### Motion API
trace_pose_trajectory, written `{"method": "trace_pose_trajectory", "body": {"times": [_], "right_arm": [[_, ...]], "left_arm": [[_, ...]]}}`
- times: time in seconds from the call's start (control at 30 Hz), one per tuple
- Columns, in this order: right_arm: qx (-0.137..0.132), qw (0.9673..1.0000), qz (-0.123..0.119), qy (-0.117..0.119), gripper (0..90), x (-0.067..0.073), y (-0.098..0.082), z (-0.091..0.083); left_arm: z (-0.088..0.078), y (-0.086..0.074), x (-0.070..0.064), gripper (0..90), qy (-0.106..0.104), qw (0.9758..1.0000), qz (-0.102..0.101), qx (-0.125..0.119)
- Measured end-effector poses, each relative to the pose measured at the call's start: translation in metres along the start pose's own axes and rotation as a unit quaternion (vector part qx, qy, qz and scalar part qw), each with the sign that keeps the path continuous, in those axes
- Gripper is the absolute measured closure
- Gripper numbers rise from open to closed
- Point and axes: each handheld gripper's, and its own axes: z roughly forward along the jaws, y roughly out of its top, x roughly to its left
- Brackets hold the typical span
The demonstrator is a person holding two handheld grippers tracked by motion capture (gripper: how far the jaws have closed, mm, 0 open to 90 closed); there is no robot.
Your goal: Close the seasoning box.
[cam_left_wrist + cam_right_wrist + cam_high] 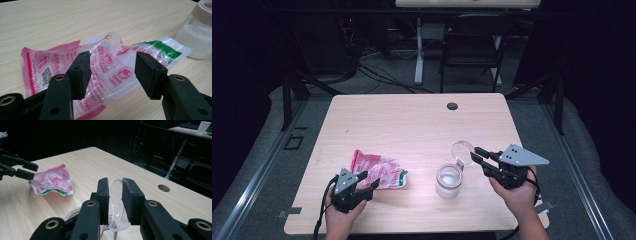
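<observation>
A crumpled pink and clear plastic bag with a green corner lies at the table's front left. My left gripper is open, one jaw on each side of a raised fold of the bag, and the pads do not press it. A glass jar holding white powder stands front right, its round clear lid tipped up beside the mouth. My right gripper is open; its jaws flank the lid's edge with narrow gaps.
The wooden table has a dark cable hole near its far edge. Behind it stand a black folding chair and a white desk leg. A white cup sits on a far desk.
</observation>
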Motion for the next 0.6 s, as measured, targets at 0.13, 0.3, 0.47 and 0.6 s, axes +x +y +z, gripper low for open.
{"method": "trace_pose_trajectory", "body": {"times": [0.13,0.3,0.47,0.6], "right_arm": [[-0.007,0.9999,0.01,-0.003,77.8,-0.004,0.0,-0.004],[-0.007,0.9998,0.017,-0.006,83.2,-0.009,0.0,-0.009],[-0.005,0.9995,0.022,-0.023,90.0,-0.015,0.0,-0.012],[-0.004,0.9991,0.03,-0.03,90.0,-0.019,-0.003,-0.013]], "left_arm": [[0.0,-0.001,0.003,47.9,0.005,1.0,-0.007,-0.003],[0.001,-0.001,0.003,48.4,0.009,0.9999,-0.007,0.001],[0.002,-0.001,0.003,48.6,0.008,0.9999,-0.006,0.003],[0.002,-0.001,0.003,48.6,0.005,1.0,-0.007,0.004]]}}
